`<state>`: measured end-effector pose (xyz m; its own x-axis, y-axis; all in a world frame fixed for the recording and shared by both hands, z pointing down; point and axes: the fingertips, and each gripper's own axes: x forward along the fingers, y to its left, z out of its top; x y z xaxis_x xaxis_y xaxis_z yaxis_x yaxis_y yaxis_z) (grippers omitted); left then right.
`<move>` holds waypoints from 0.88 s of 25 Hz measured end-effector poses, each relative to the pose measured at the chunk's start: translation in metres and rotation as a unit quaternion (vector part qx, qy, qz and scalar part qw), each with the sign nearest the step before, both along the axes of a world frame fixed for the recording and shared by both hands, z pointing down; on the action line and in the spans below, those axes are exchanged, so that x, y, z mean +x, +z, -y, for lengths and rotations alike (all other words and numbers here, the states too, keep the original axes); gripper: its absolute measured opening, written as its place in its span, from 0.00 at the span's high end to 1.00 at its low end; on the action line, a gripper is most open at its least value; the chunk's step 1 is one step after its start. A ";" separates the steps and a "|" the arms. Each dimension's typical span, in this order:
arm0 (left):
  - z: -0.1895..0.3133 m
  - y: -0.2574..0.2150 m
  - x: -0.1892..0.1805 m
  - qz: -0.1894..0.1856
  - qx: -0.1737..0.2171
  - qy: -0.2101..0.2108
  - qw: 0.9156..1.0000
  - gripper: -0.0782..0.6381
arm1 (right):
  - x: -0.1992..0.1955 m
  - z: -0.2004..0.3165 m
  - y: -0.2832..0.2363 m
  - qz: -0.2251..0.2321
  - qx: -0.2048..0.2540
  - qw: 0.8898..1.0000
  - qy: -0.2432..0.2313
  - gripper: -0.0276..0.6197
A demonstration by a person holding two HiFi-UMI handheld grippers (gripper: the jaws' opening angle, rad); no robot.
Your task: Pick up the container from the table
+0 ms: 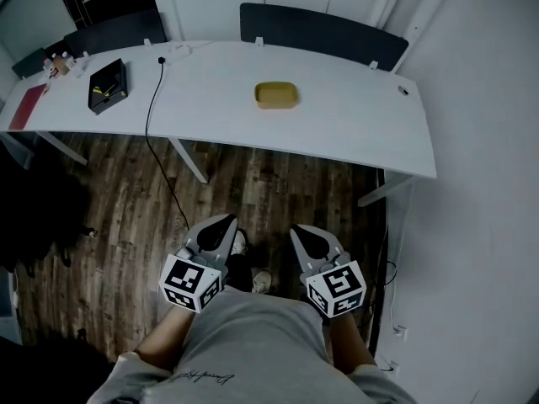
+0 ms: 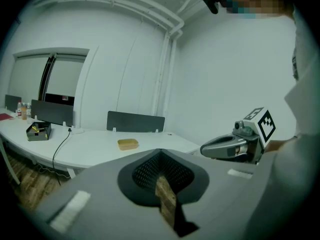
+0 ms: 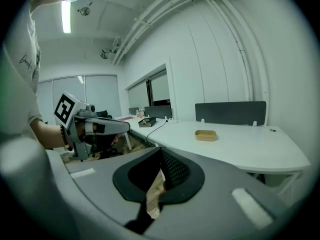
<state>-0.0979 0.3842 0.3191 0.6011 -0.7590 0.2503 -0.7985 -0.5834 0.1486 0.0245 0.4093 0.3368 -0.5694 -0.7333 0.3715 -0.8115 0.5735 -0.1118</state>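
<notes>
My left gripper (image 1: 222,224) and right gripper (image 1: 300,232) both clenched, empty; yellow container (image 1: 276,94) sits on white table (image 1: 354,129) at 12 o'clock, well apart from both

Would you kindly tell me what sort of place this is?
Most likely an office: a long white table with dark divider screens along its far edge, a black cable trailing off it to the wooden floor, and plain white walls.
</notes>
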 end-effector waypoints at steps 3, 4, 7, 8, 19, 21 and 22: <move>0.000 -0.001 0.001 0.001 0.004 -0.002 1.000 0.89 | 0.001 0.001 0.001 0.001 -0.001 1.000 -0.002 0.93; 0.002 -0.002 0.001 0.000 0.005 -0.003 1.000 0.89 | 0.002 0.002 0.001 0.002 -0.001 1.000 -0.003 0.93; 0.008 -0.004 0.003 -0.001 0.009 -0.004 1.000 0.89 | 0.004 0.008 0.000 0.000 0.000 1.000 -0.005 0.93; 0.011 -0.004 0.004 -0.001 0.011 -0.005 1.000 0.89 | 0.005 0.010 0.000 -0.001 0.001 1.000 -0.005 0.93; 0.048 0.001 0.018 -0.004 0.012 0.001 1.000 0.89 | 0.018 0.045 0.003 -0.002 0.004 1.000 0.001 0.93; 0.056 0.003 0.021 -0.005 0.012 0.004 1.000 0.89 | 0.021 0.053 0.005 -0.003 0.003 1.000 0.004 0.93; 0.060 0.004 0.022 -0.005 0.012 0.005 1.000 0.89 | 0.021 0.057 0.006 -0.003 0.003 1.000 0.006 0.93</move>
